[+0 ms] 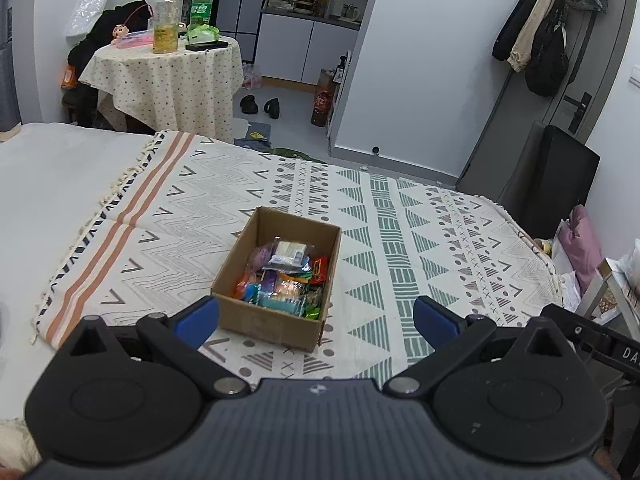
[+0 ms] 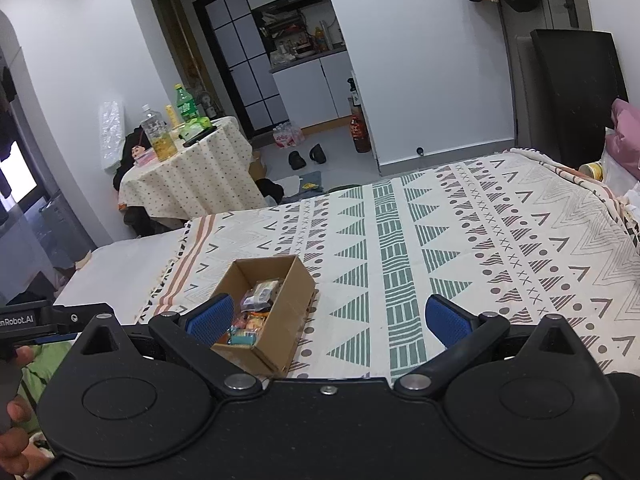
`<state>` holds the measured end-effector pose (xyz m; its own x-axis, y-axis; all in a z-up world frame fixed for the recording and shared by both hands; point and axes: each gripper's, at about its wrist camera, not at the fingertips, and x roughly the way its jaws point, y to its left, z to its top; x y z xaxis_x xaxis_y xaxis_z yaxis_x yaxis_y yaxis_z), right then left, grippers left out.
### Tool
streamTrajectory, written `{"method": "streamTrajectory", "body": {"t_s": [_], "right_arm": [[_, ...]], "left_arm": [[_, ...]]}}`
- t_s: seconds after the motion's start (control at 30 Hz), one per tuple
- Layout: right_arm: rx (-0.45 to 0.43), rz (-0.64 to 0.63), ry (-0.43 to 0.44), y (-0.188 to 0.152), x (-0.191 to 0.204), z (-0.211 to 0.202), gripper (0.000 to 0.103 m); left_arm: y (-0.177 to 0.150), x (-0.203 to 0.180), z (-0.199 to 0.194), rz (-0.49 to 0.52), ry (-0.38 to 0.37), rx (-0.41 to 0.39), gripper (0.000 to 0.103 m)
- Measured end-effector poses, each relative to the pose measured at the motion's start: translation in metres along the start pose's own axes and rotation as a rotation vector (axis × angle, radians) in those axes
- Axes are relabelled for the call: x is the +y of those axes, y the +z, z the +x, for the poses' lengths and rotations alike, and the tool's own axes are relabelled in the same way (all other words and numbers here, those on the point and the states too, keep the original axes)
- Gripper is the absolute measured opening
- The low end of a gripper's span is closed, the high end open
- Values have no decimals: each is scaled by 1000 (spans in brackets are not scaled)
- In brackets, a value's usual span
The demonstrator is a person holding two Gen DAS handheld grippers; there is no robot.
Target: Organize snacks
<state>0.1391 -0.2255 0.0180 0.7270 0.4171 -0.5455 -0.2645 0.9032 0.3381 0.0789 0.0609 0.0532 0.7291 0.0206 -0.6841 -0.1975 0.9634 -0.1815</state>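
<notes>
both my left tongs [image 1: 316,318] and right tongs [image 2: 328,320] hang spread wide and empty above a bed. a cardboard box [image 1: 256,322] of snacks [image 1: 286,276] sits on its patterned blanket [image 1: 400,240]. beyond, a round tabletop [image 1: 168,64] holds bottles [image 1: 165,20]; coats [image 1: 536,36] hang by a door.

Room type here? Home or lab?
Most likely a small studio flat: the cardboard box of snacks sits on a bed under a patterned blanket, coats hang by the entrance door, and a kitchenette opens behind a cloth-covered round table.
</notes>
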Motion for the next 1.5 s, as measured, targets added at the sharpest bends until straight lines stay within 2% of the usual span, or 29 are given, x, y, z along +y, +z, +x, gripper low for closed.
{"method": "streamTrajectory", "body": {"t_s": [0.77, 1.5], "right_arm": [[-31, -80, 21, -17, 21, -39, 103], [-29, -110, 14, -23, 37, -47, 103]], "left_arm": [[-27, 1, -39, 65, 9, -53, 103], [-34, 6, -55, 81, 5, -72, 103]]}}
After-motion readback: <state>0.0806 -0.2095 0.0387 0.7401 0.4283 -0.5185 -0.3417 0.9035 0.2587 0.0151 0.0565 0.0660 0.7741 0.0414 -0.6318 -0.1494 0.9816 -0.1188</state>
